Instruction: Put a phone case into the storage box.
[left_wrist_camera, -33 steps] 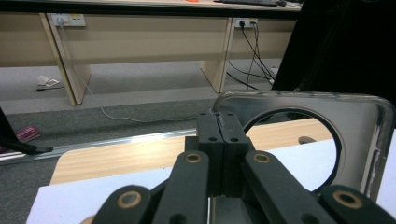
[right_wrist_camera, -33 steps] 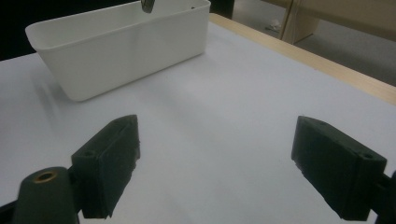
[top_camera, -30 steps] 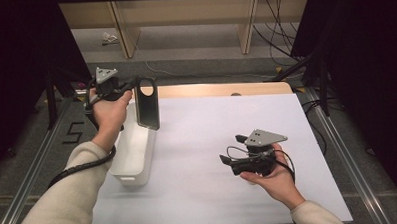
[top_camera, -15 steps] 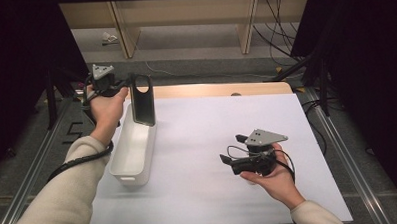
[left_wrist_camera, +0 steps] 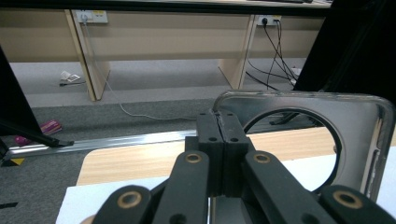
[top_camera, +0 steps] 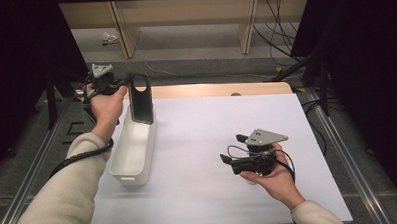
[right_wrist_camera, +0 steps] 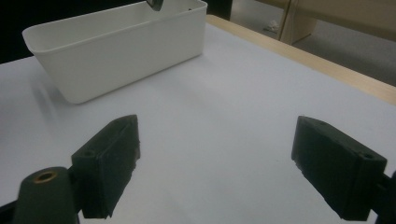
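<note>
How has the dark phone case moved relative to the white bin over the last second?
Yes: the phone case has shifted toward the bin's far end.

the high view is evenly lit from above, the white surface (top_camera: pixel 212 141) bright at centre while both sides fall off into near-black. shadows are soft and faint; a pale one lies beside the white bin (top_camera: pixel 133 149). in the left gripper view the near tongs (left_wrist_camera: pixel 222 140) are slightly soft and the phone case (left_wrist_camera: pixel 359 126) shows glare along its glossy rim. the right gripper view is grainy, its tongs (right_wrist_camera: pixel 229 168) blurred, with dark upper left corner.
</note>
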Available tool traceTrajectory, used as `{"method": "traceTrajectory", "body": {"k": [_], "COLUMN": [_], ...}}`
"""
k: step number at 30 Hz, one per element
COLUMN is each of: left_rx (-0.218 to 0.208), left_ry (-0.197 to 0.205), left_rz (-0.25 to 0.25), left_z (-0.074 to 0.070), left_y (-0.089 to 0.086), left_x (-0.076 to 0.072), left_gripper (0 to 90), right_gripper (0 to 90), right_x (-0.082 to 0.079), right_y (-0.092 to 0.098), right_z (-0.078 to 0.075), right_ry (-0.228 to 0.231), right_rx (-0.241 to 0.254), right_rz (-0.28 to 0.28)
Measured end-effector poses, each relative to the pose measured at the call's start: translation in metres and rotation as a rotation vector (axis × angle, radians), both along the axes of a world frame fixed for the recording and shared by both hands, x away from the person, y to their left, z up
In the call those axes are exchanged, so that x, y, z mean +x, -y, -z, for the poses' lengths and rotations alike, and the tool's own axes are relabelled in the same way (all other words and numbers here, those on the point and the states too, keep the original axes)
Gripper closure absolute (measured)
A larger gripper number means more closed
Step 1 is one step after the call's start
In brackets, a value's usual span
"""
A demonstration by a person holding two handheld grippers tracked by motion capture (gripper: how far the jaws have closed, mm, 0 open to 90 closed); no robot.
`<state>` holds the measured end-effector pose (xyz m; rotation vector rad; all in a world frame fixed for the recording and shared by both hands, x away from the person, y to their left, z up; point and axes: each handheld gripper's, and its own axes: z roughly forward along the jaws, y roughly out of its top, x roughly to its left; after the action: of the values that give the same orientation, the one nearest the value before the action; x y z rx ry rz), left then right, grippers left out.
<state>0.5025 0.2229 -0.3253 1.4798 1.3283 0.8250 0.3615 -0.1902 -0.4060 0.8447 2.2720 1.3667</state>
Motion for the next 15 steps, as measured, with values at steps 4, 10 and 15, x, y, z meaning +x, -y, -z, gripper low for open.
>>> {"method": "traceTrajectory", "body": {"k": [4, 10, 15], "left_rx": [0.005, 0.013, 0.02], "left_ry": [-0.003, -0.004, -0.003], "left_rz": [-0.009, -0.021, -0.03], "left_z": [0.001, 0.001, 0.001], "left_y": [-0.002, -0.004, -0.004], "left_x": [0.003, 0.009, 0.012], "left_gripper": [89.2, 89.1, 89.1], "right_gripper": [16.3, 16.2, 16.2], "right_x": [0.0, 0.0, 0.0], "right_y": [0.0, 0.0, 0.0], "right_z": [0.0, 0.0, 0.0], "right_ry": [-0.002, -0.003, -0.004], "right_rx": [-0.001, 0.002, 0.0], "right_rz": [0.001, 0.003, 0.0]}}
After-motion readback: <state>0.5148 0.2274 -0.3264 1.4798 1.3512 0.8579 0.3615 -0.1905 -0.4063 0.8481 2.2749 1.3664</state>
